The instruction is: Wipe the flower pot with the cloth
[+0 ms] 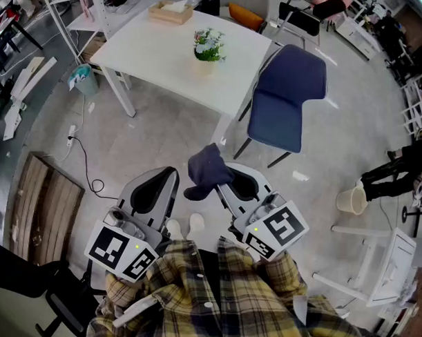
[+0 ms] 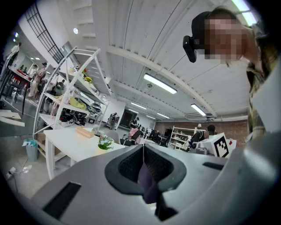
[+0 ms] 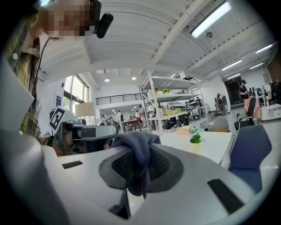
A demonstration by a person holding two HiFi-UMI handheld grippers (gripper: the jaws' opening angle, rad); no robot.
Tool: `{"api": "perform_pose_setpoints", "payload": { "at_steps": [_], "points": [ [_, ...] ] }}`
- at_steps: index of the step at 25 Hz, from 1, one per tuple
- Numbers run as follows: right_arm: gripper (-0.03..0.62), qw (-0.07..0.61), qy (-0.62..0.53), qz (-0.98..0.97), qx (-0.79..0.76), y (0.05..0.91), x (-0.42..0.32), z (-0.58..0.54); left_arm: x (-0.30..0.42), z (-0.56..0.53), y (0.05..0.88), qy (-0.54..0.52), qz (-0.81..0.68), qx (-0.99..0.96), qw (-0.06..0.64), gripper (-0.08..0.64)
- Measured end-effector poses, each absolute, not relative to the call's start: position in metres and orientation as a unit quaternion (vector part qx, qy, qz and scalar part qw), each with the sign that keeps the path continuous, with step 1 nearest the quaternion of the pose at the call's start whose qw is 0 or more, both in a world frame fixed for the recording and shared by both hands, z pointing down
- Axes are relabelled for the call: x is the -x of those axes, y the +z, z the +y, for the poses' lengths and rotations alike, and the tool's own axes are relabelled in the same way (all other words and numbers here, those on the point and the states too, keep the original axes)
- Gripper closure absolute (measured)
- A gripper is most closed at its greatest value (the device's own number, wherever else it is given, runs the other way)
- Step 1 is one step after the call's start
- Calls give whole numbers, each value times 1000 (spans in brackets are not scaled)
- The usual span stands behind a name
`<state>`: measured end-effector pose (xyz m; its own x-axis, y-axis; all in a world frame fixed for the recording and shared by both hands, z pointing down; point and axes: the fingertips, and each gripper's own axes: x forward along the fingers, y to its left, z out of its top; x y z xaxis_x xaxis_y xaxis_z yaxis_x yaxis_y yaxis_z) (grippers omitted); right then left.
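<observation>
In the right gripper's (image 1: 229, 184) clenched jaws hung the dark cloth (image 1: 207, 170) — ready for the flower pot (image 1: 208, 57) far ahead; left gripper (image 1: 161, 180) pinched closed.

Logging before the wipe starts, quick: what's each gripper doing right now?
Left gripper: closed, apparently empty.
Right gripper: closed on the dark cloth.

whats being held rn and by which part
The right claw is shut on the dark blue cloth, pinching a fold of it: most bunches above the jaws, a tail hangs below. The left claw is shut without it.
</observation>
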<state>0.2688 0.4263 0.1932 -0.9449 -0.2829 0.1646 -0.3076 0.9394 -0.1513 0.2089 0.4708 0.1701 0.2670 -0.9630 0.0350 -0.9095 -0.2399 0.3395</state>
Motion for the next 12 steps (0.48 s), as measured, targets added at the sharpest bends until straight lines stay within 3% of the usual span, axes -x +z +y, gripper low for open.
{"api": "perform_pose_setpoints", "payload": {
  "at_steps": [12],
  "points": [
    [568,66,88,-983,-148,193,-284,412,-217,460,169,-96,-612,-772,142,544]
  ]
}}
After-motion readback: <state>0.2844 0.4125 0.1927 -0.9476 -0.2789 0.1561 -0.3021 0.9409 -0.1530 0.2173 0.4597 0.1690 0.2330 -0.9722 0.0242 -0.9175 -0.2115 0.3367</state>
